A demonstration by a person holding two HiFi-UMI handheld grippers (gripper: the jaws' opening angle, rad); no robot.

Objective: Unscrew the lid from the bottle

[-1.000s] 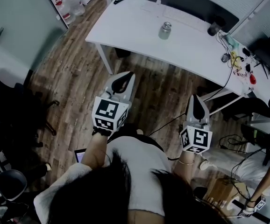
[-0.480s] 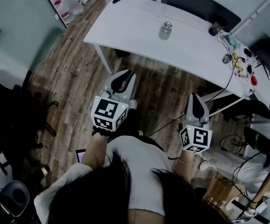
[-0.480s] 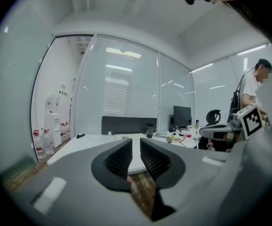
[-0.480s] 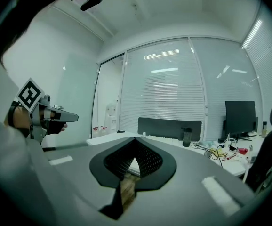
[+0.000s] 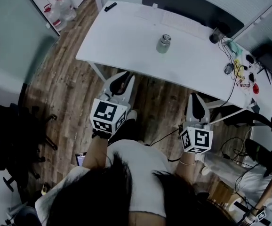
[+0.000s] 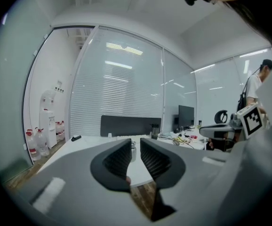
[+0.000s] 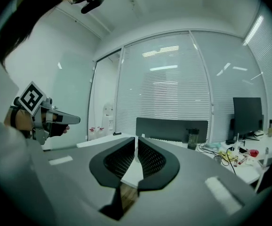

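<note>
- Closer to both tongs than a second ago, the small silvery metal bottle [image 5: 163,44] stands upright with its lid on, midway along the white tabletop [image 5: 122,36] and well back from the near edge.
- Left tongs [image 5: 125,76] and right tongs [image 5: 195,97] are both closed and empty, short of that edge.
- Bottle lies ahead, between them; the left is nearer.
- Bare tabletop surrounds it; a dark cup [image 5: 215,34] stands well apart, rightward.
</note>
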